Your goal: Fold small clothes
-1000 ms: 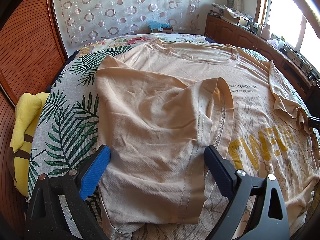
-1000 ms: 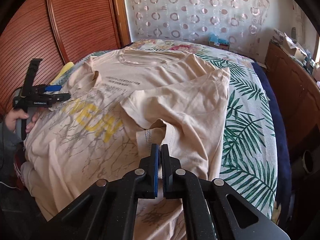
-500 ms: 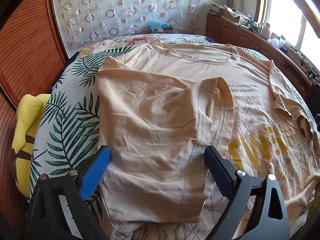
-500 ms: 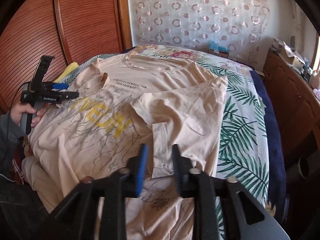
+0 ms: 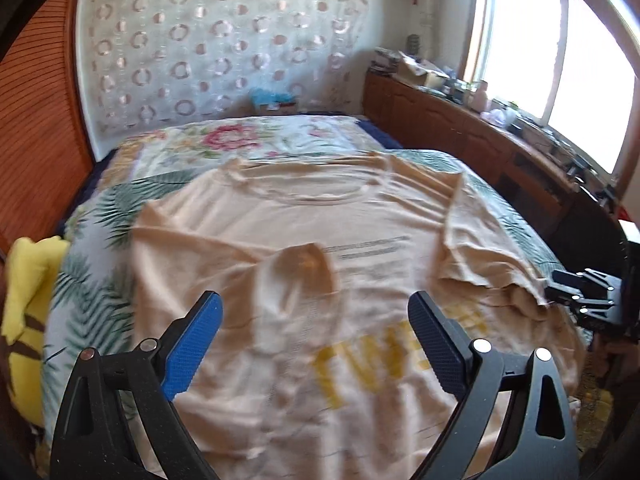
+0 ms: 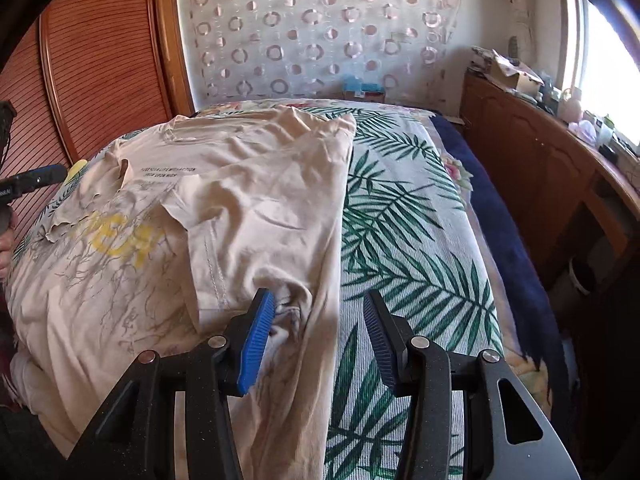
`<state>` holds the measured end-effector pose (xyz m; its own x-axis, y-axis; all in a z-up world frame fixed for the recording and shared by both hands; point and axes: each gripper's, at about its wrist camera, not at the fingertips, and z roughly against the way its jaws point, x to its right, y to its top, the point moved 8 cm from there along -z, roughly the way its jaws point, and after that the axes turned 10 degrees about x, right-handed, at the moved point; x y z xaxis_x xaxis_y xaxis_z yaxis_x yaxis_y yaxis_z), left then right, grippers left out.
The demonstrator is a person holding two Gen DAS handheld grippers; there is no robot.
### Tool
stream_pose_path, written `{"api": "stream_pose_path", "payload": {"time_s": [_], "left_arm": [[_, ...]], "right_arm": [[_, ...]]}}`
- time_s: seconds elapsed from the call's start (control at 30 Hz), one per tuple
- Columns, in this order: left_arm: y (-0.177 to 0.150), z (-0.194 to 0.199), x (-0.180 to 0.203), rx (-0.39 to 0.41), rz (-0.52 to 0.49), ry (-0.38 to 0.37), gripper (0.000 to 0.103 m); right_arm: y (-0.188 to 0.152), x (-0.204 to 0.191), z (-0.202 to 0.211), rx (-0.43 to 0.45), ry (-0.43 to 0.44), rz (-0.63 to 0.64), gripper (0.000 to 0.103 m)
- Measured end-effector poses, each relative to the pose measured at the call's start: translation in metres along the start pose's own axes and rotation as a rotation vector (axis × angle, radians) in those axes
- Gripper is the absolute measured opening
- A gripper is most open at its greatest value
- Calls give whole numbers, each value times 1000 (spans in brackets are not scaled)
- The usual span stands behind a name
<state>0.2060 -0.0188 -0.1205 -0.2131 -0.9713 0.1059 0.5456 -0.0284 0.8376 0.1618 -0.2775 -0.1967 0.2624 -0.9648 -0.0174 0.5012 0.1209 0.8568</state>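
A beige T-shirt [image 5: 360, 240] with yellow letters lies face up on the bed, both sleeves folded in over its front. It also shows in the right wrist view [image 6: 240, 200]. My left gripper [image 5: 316, 332] is open and empty, hovering above the shirt's lower middle. My right gripper [image 6: 318, 316] is open and empty at the shirt's right edge, its left finger over the folded side, its right finger over the bedspread. The right gripper also appears at the right edge of the left wrist view [image 5: 580, 300].
The bed has a palm-leaf bedspread [image 6: 400, 240]. A yellow pillow [image 5: 24, 300] lies at its left edge. A wooden cabinet [image 6: 540, 160] with clutter runs along the right, under a window. A wooden wardrobe [image 6: 100, 60] stands at the left.
My right gripper opened, let go of the folded sleeve and moved right to the shirt's edge. My left gripper pulled back and swung right; its view is now blurred by motion.
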Motion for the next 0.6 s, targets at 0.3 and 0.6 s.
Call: {"api": "stream_pose_path", "payload": {"time_s": [0.3, 0.6], "left_arm": [[-3, -59, 89, -139, -63, -181, 46], [-15, -89, 127, -222, -120, -221, 32]], "right_arm": [[-6, 6, 21, 15, 19, -4, 49], [-15, 11, 18, -9, 0, 2, 49]]}}
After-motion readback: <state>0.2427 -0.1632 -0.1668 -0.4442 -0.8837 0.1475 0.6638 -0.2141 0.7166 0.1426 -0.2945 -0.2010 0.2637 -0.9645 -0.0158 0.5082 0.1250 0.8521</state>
